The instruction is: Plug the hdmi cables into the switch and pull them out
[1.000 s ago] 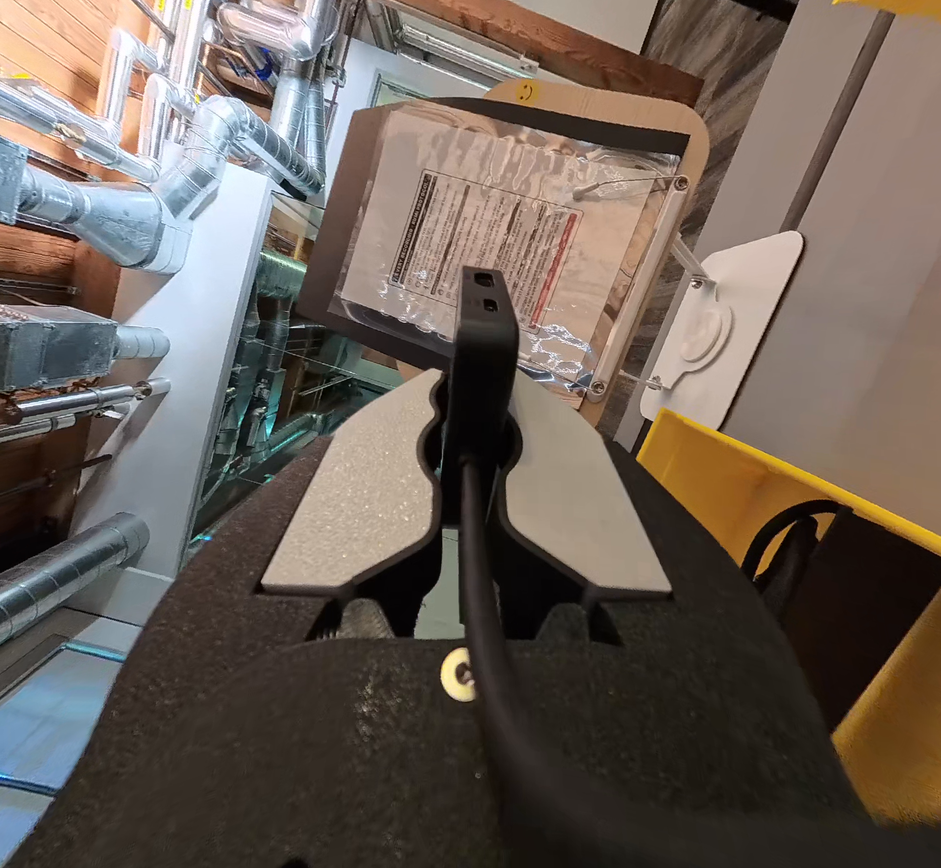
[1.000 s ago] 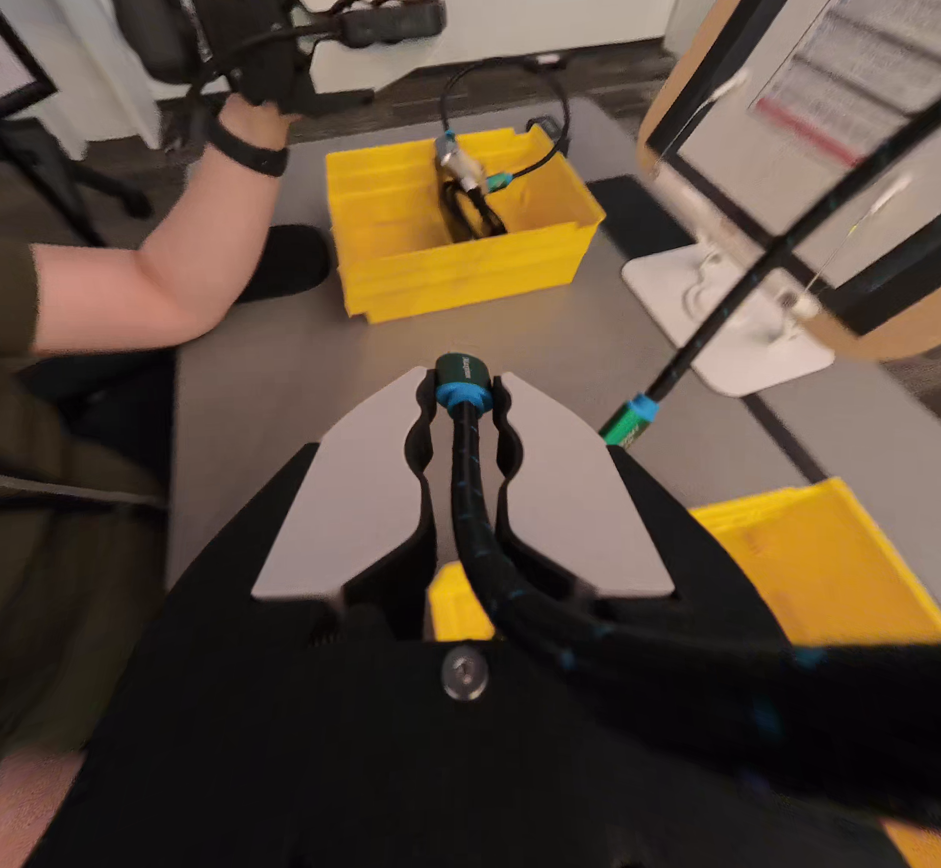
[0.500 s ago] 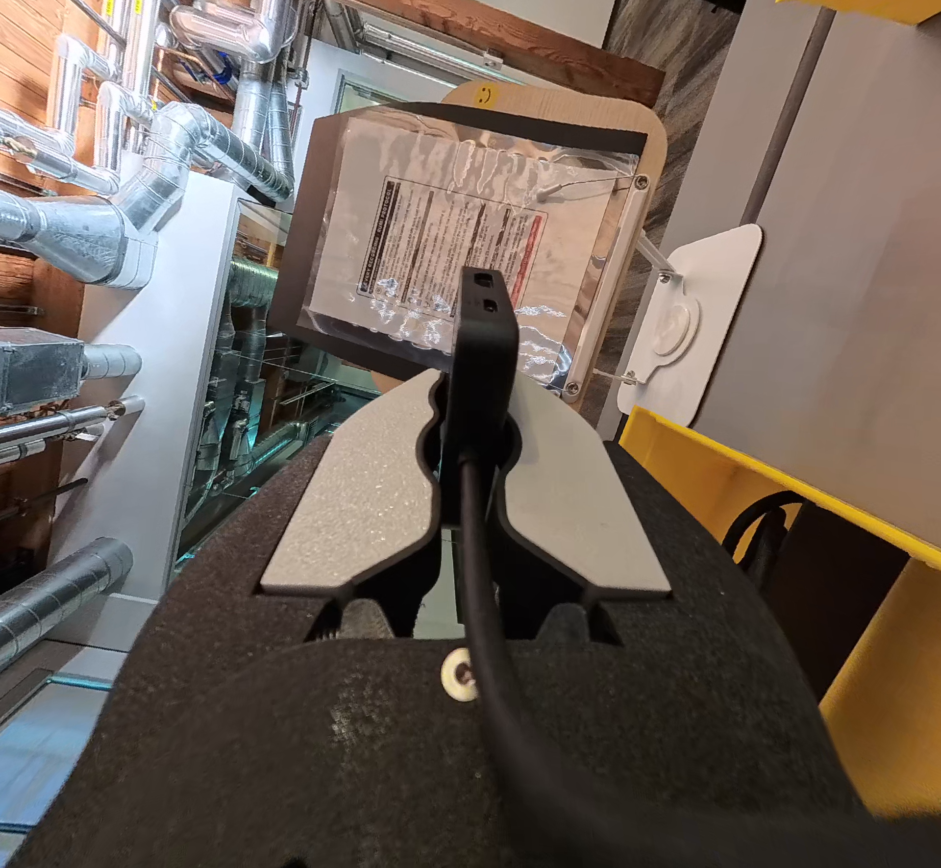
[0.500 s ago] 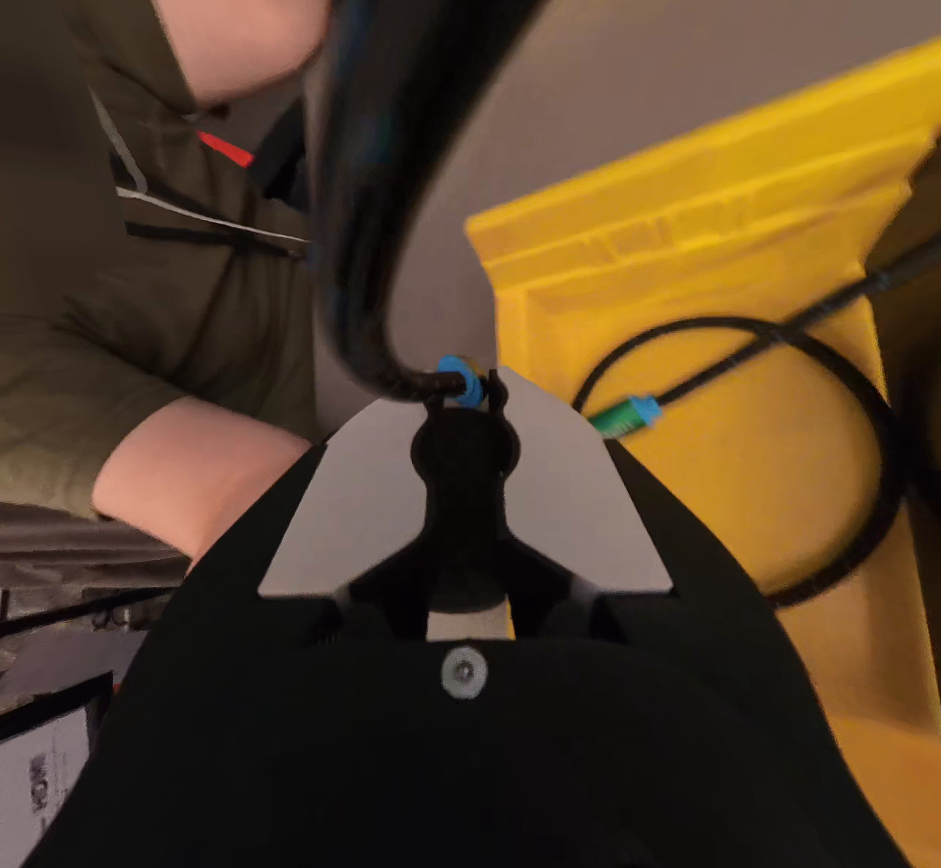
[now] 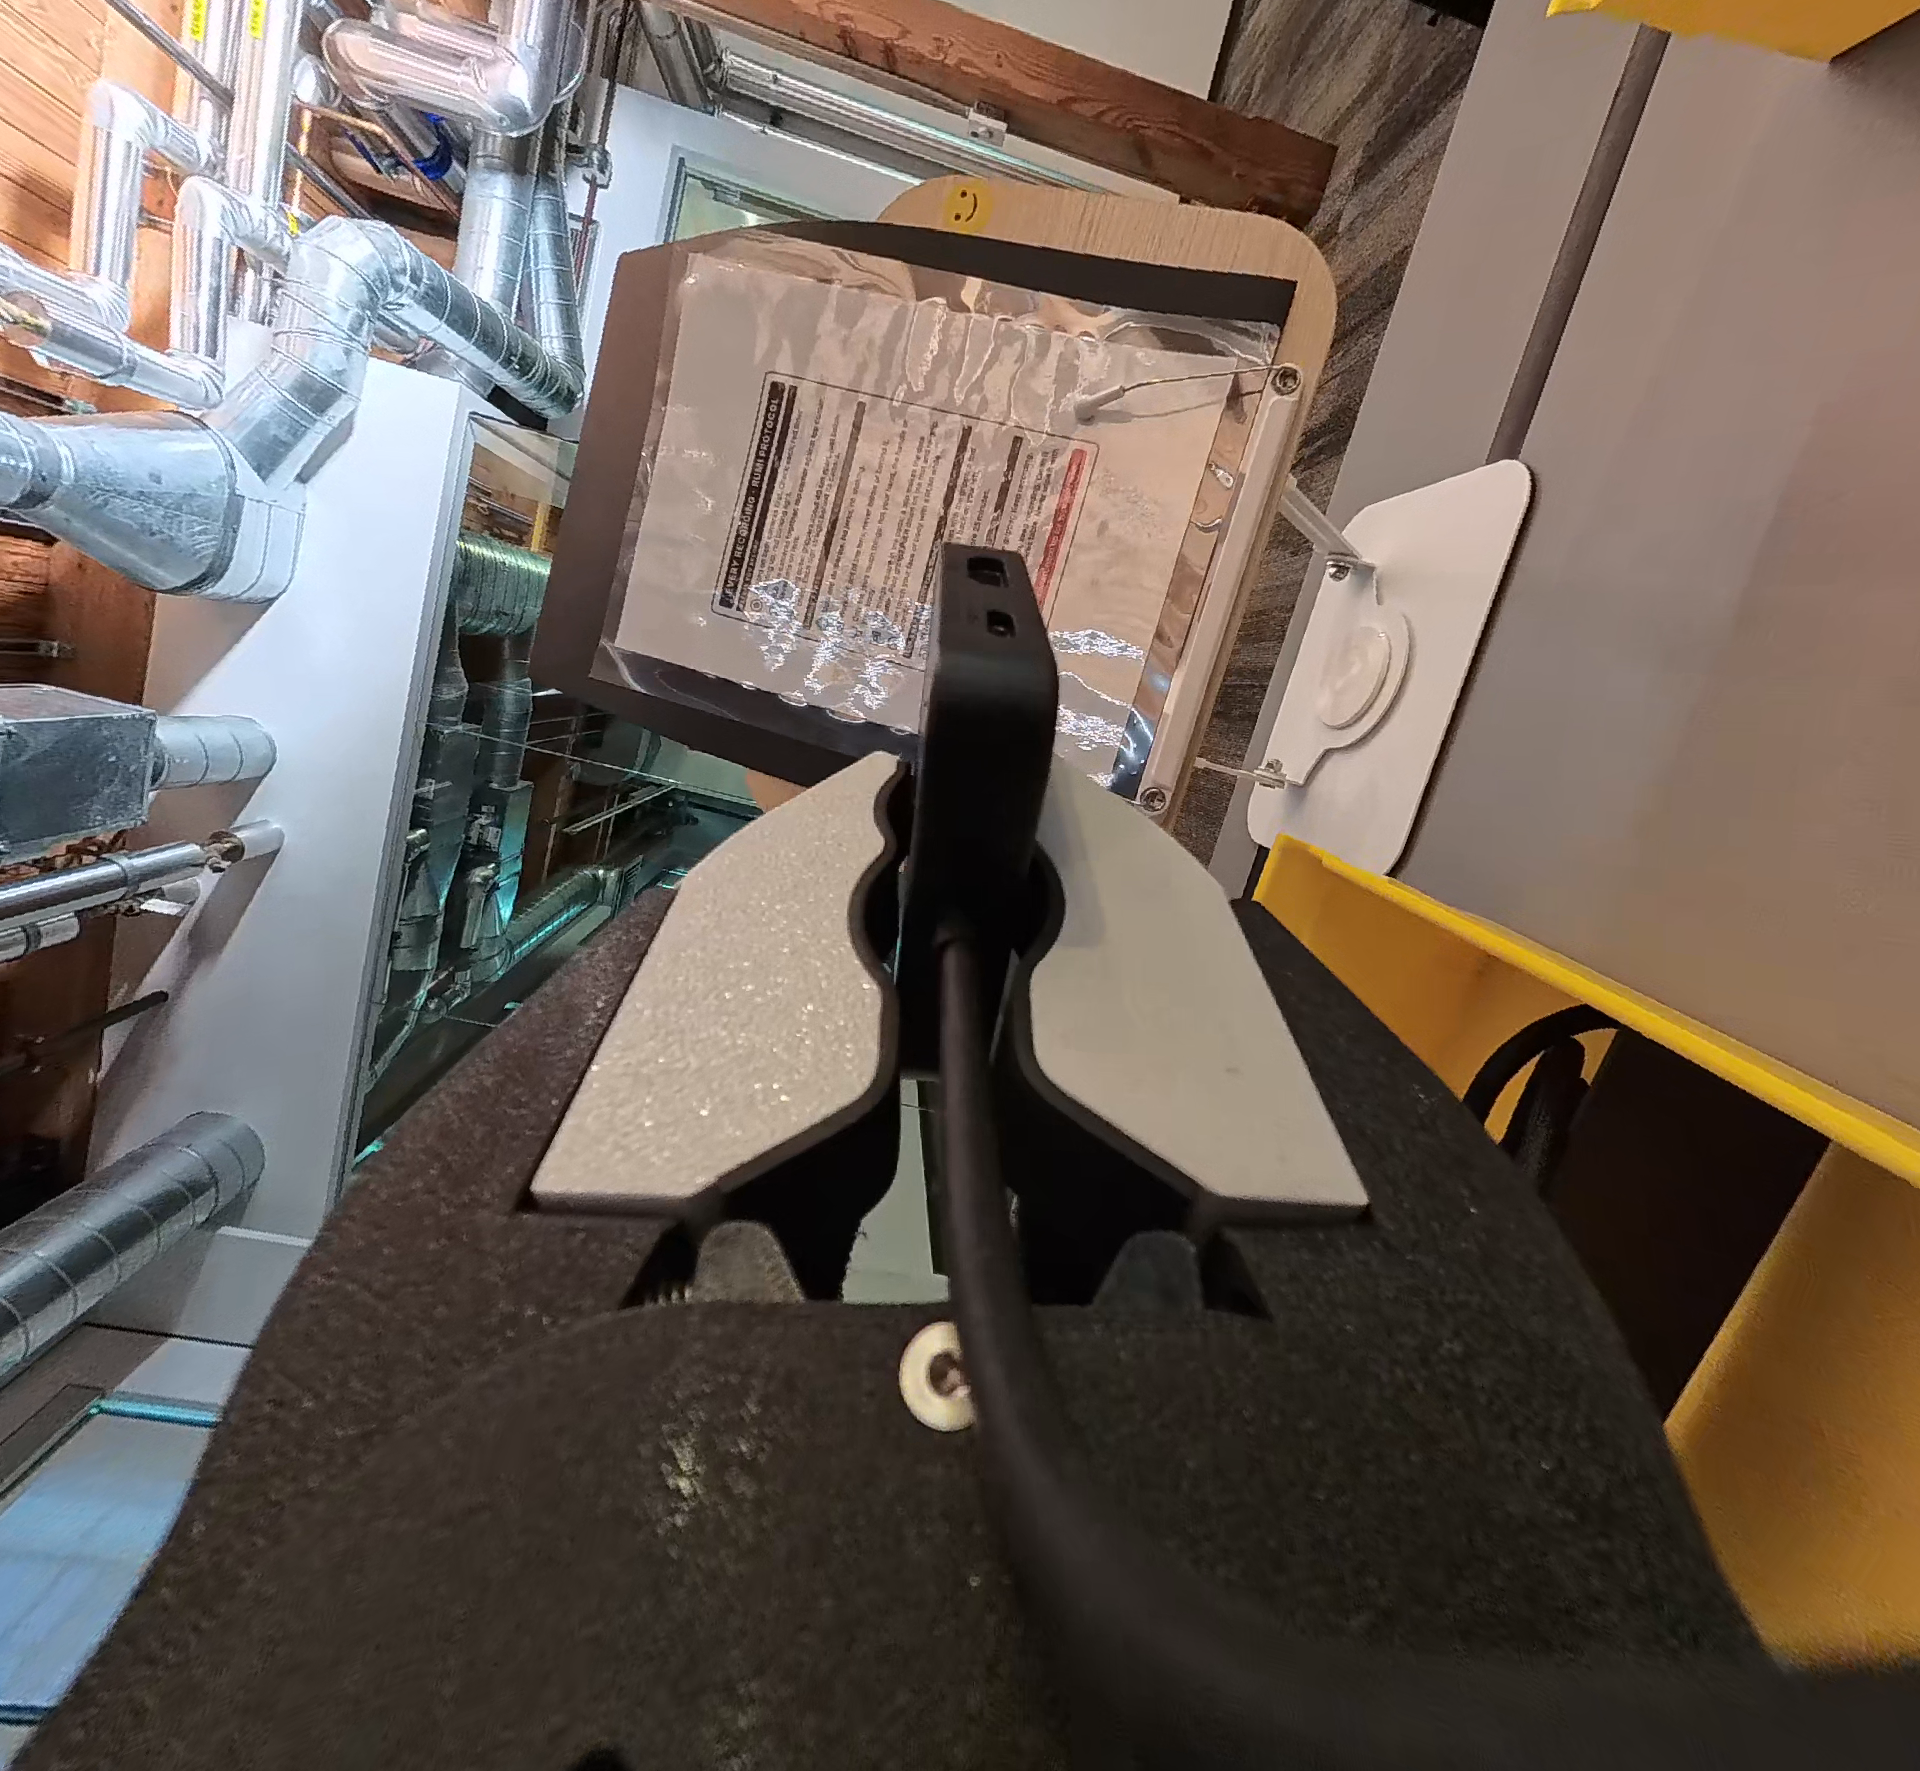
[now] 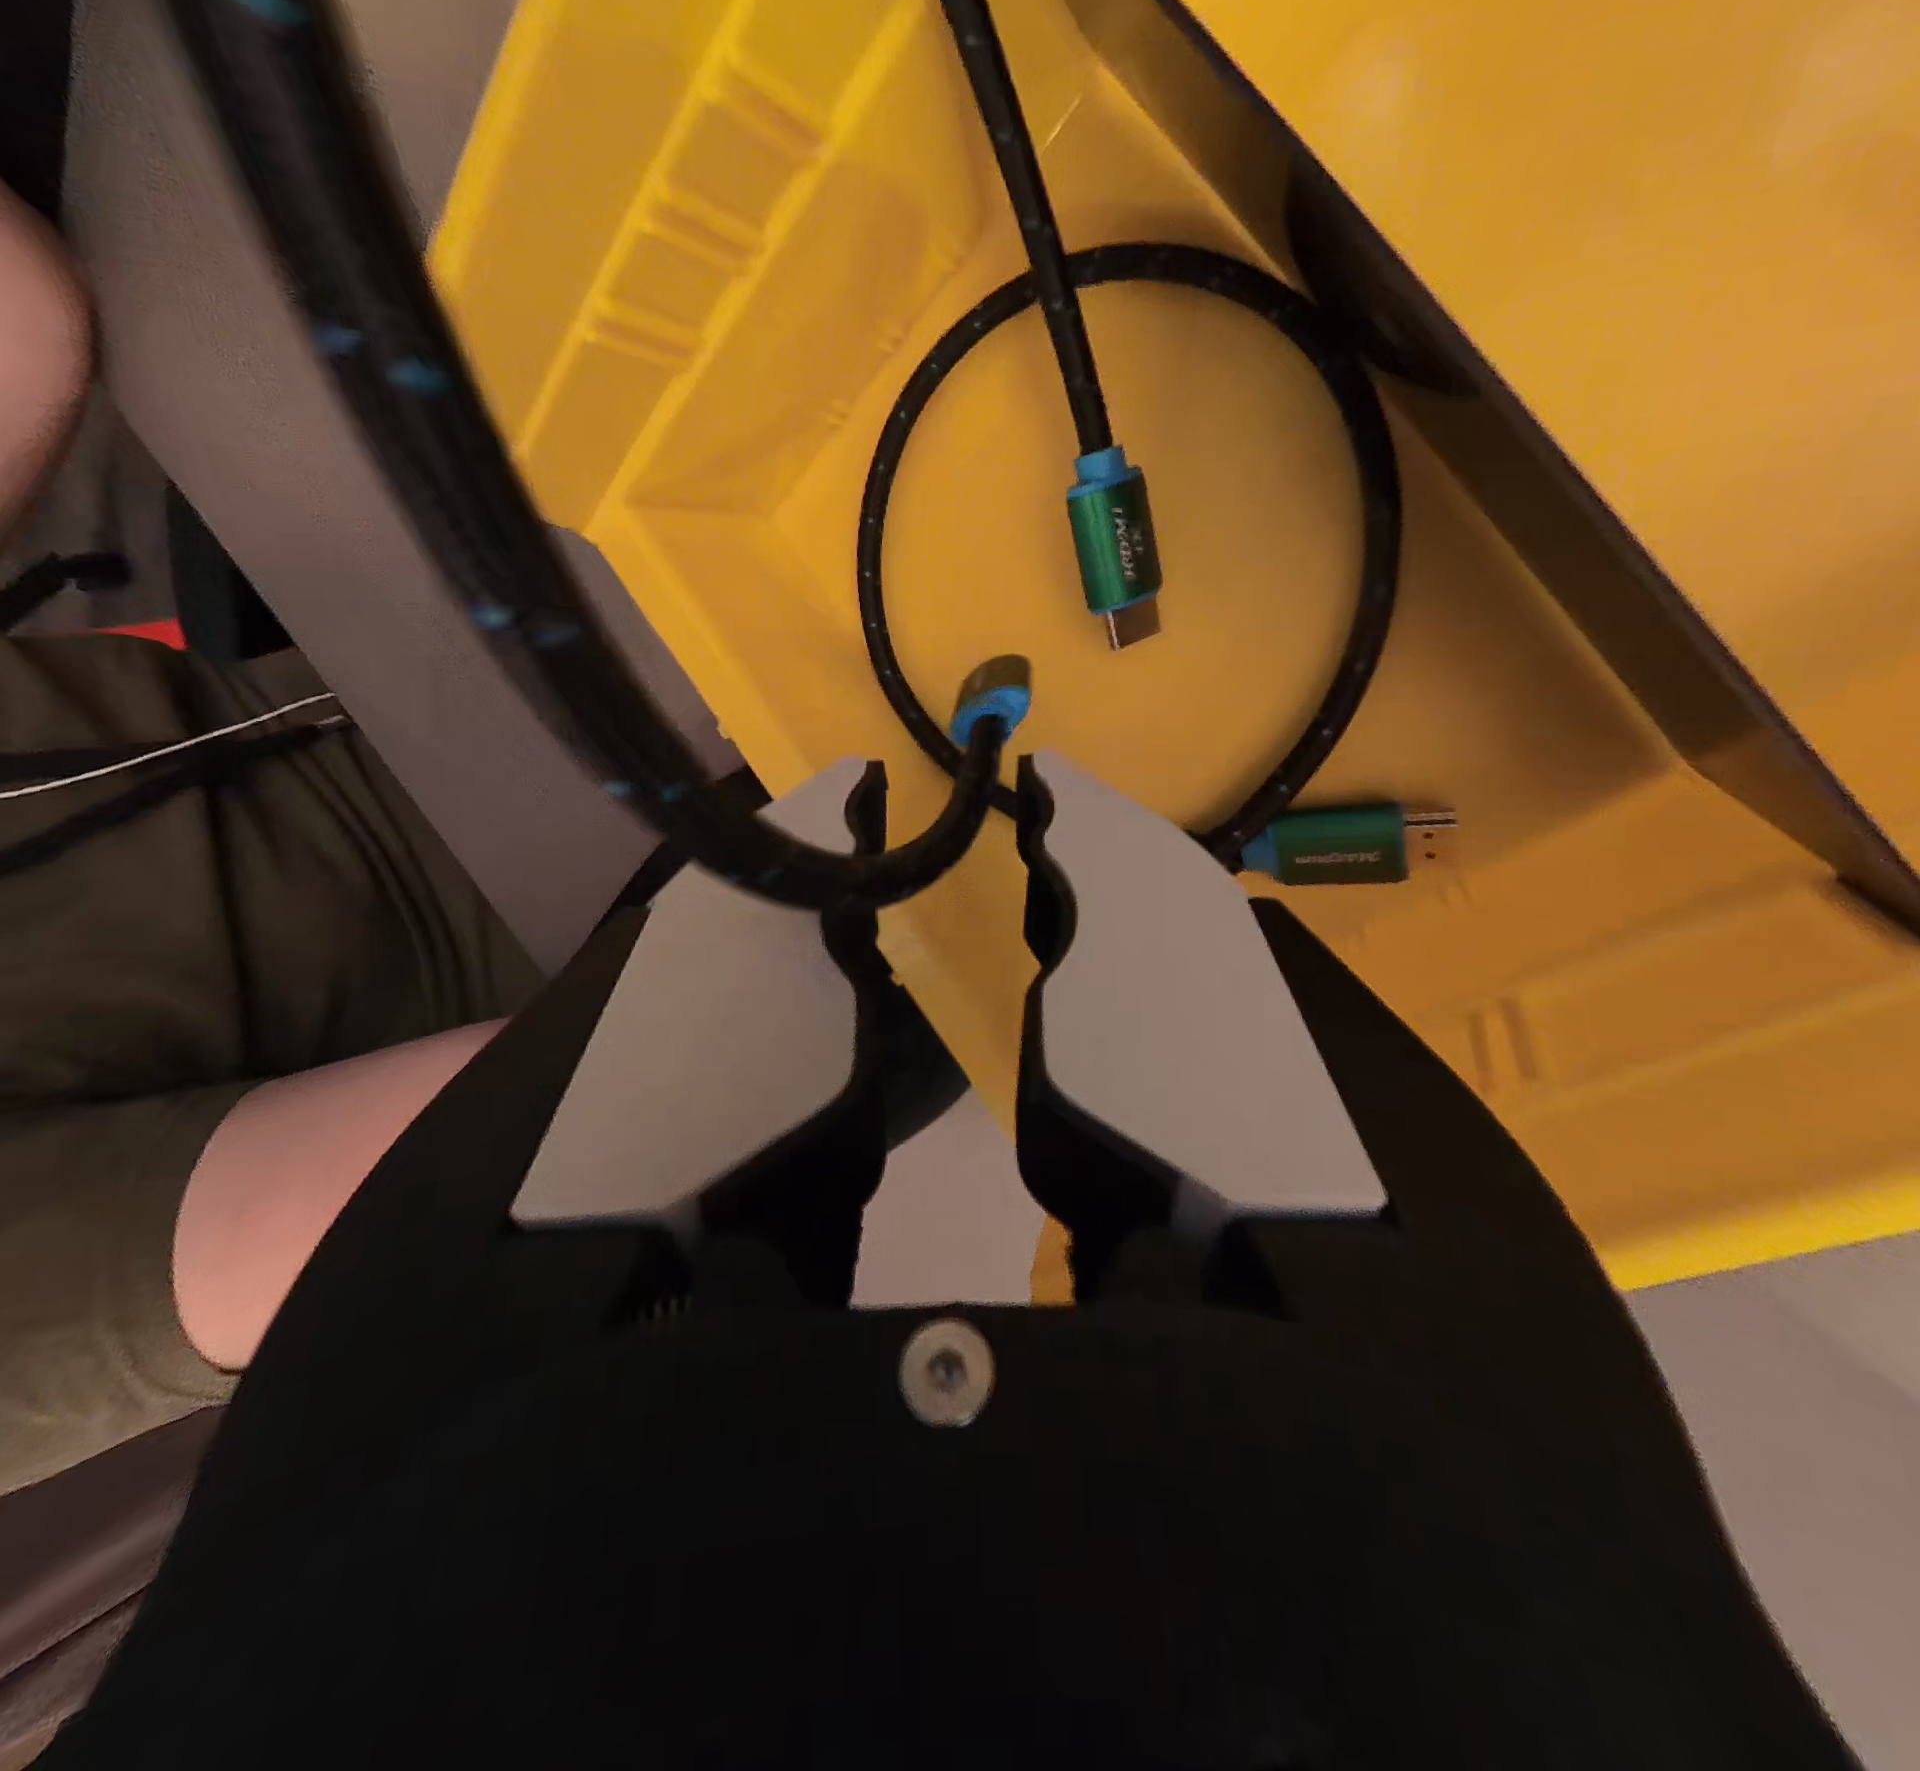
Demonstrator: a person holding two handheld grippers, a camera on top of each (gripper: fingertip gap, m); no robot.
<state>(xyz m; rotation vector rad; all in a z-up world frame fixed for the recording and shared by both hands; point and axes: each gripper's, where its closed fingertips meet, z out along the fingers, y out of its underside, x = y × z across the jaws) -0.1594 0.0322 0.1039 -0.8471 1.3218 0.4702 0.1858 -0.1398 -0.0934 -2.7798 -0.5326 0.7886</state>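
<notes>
The left gripper [image 5: 971,848] is clamped on the black switch [image 5: 982,682], held edge-on with its own black lead [image 5: 971,1202] trailing back over the gripper body. The right gripper [image 6: 951,771] has its jaws parted, and a braided hdmi cable [image 6: 883,874] curves loosely through the gap, its green plug [image 6: 995,682] over the yellow bin [image 6: 727,287], where two more green plugs lie.

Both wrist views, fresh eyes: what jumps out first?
In the right view, the yellow bin fills the frame, with green-shelled HDMI plugs and a black cable loop inside it. The right gripper stands open over the bin, a cable draped across its left finger. In the left view, the left gripper is clamped on the black switch.
</notes>
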